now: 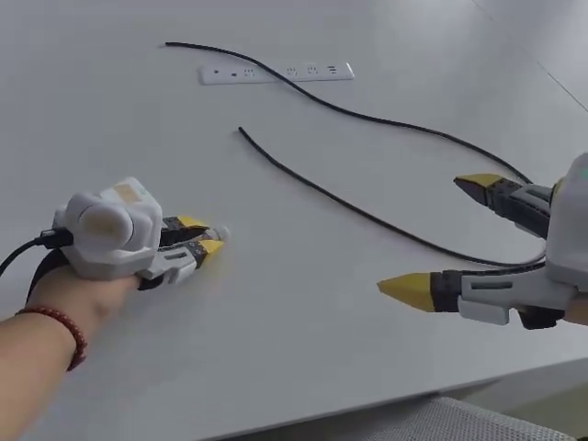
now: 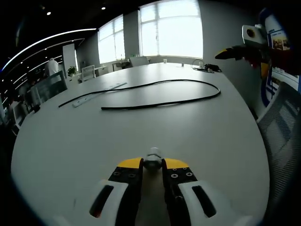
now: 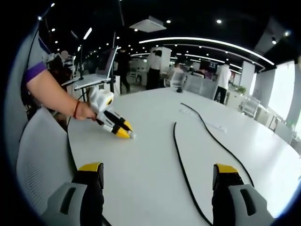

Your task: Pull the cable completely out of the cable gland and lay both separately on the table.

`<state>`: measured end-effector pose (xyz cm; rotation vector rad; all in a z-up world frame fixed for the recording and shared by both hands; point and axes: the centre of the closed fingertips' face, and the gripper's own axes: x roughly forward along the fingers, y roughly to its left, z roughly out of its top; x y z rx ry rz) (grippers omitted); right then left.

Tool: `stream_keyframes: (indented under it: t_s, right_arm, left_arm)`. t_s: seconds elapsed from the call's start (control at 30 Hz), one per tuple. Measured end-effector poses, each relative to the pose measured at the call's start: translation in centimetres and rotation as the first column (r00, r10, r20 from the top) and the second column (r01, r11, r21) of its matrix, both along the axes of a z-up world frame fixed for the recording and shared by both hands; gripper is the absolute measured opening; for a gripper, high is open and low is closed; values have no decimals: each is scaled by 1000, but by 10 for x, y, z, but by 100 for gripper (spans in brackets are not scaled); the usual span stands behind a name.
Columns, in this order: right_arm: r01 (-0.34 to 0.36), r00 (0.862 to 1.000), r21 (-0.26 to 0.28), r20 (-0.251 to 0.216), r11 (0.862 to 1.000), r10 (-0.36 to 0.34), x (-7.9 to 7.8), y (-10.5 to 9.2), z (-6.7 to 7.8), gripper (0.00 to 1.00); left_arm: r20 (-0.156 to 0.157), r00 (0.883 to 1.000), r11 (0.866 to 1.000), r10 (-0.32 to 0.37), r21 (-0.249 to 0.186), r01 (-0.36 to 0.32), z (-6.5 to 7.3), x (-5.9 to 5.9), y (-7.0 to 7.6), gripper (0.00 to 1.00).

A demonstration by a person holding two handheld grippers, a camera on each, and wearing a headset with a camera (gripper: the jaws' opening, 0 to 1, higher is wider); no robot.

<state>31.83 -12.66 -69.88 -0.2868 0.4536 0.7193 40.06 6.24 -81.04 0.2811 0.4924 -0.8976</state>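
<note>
Low on the white surface [image 1: 294, 340], the left tool [image 1: 204, 241] has its yellow-tipped jaws pinching a small grey cable gland [image 2: 153, 159]. The long thin black cable [image 1: 367, 216] lies loose mid-surface, well apart from the gland. The right tool [image 1: 420, 234] hovers near the cable's bend, jaws spread wide.

A large white smooth-topped oval table [image 2: 225, 127] fills an open-plan office. Tall bright windows [image 2: 171, 28] stand beyond its far end, with pale office chairs [image 2: 87, 73] close by. The dark ceiling [image 3: 188, 19] carries a long curved light strip [image 3: 202, 39] and small round spotlights [image 3: 218, 21]. A grey mesh chair back [image 3: 37, 160] stands at the table's edge. People [image 3: 153, 68] stand among distant desks.
</note>
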Motion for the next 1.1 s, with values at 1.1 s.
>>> stream_keyframes:
  t_s: [1.1]
  right_arm:
    - [-24,1000,34,18,999,23,2,14,7,95]
  left_arm:
    - [168,983,992,73,-110,-55,112,-41,45,56]
